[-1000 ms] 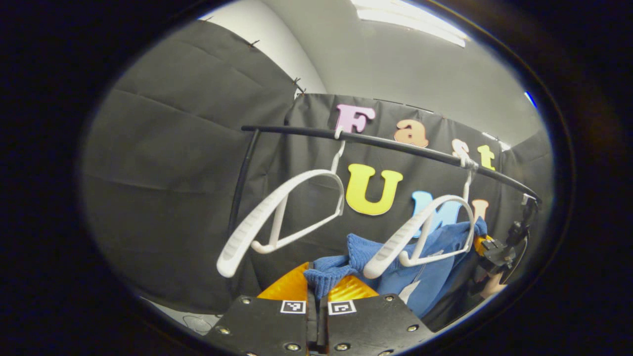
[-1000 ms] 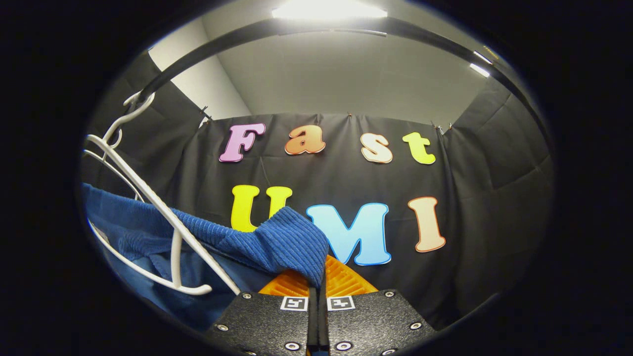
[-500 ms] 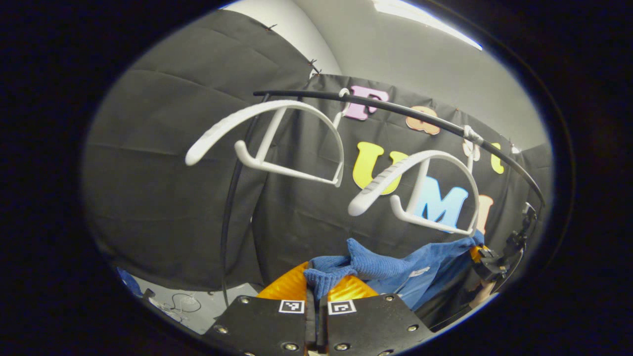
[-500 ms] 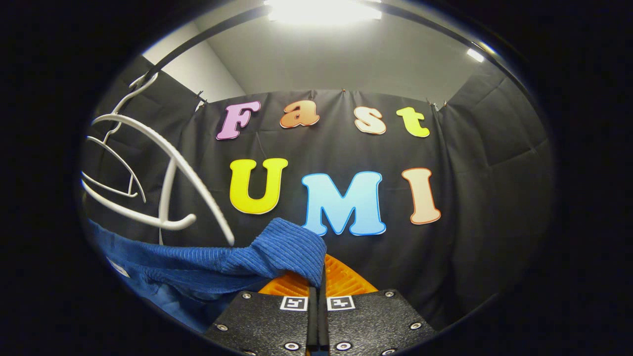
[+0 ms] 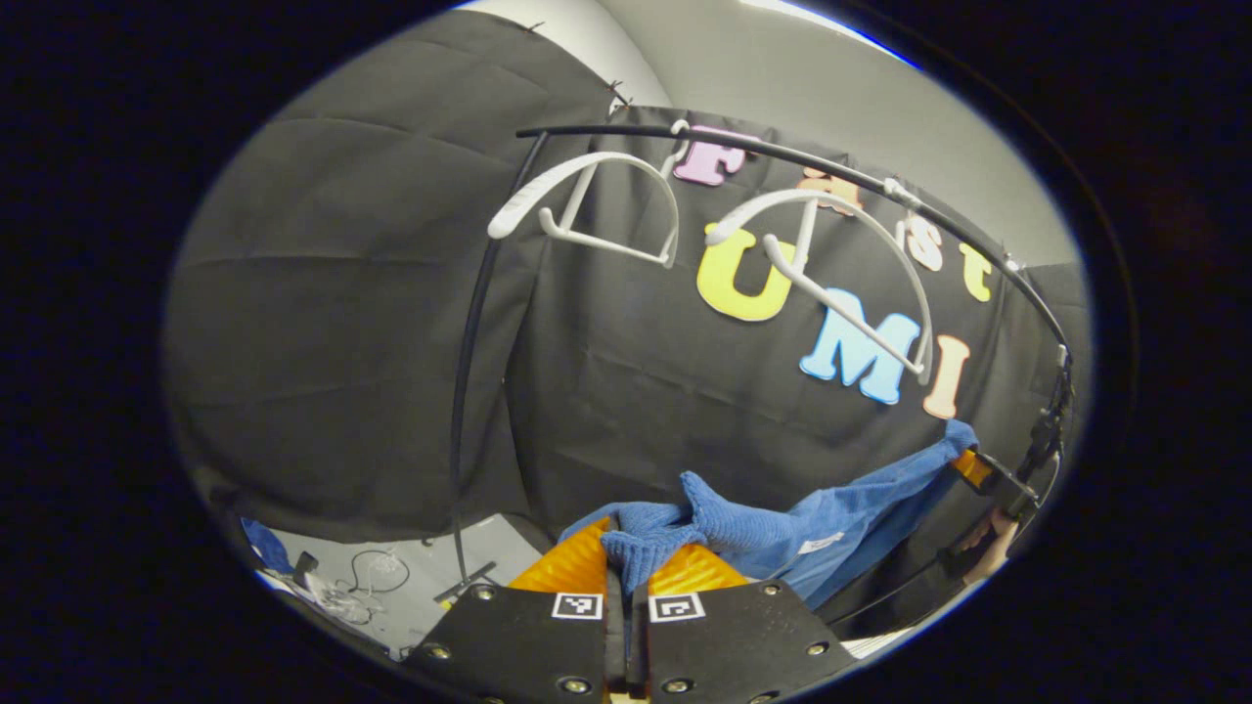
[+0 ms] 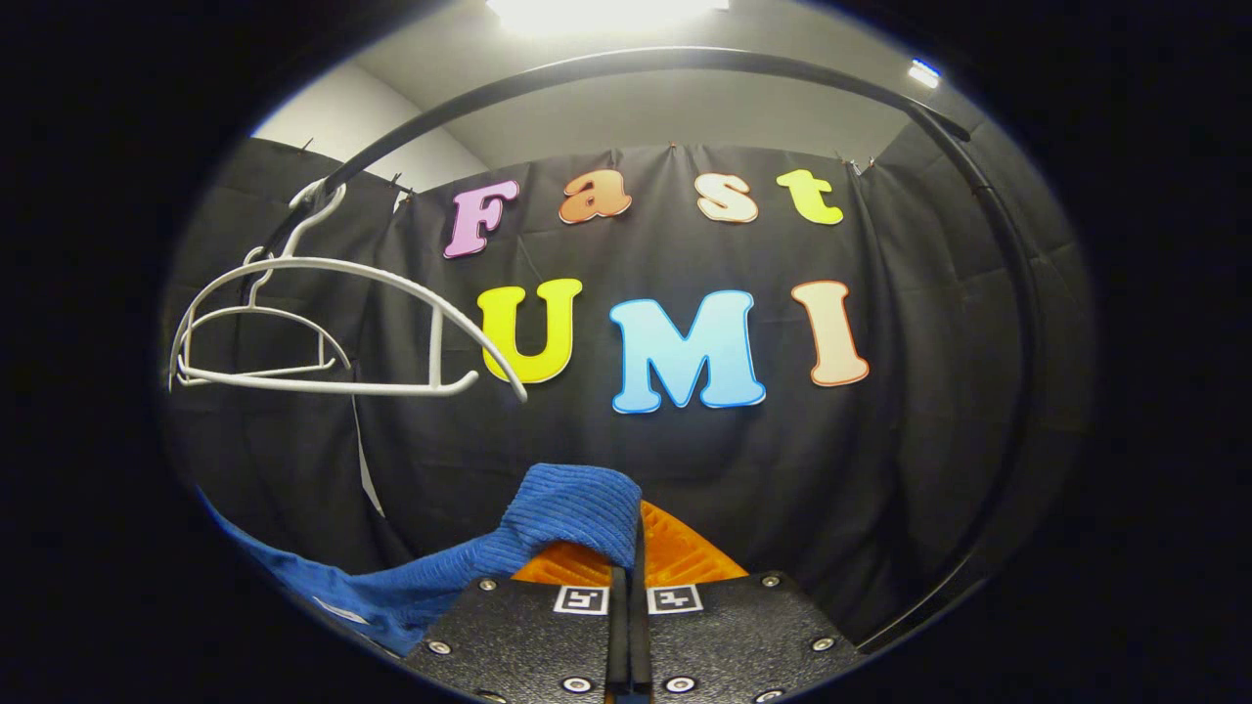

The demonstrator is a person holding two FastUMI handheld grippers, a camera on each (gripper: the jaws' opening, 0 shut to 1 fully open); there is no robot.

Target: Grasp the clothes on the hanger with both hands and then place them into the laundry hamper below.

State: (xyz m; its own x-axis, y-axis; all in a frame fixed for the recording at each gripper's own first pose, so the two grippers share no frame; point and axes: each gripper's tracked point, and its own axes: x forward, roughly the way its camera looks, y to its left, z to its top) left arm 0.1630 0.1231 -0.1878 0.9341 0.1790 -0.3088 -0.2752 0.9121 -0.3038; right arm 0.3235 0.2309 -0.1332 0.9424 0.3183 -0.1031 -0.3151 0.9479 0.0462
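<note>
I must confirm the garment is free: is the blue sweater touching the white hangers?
Apart. In the left gripper view the blue sweater hangs between the two grippers, well below both white hangers, with bare black cloth showing between them.

Two white hangers (image 5: pixel 597 205) (image 5: pixel 831 264) on one black rail (image 5: pixel 782 156), one blue garment (image 5: pixel 782 533), and two grippers (image 5: pixel 626 577) (image 6: pixel 631 567).
</note>
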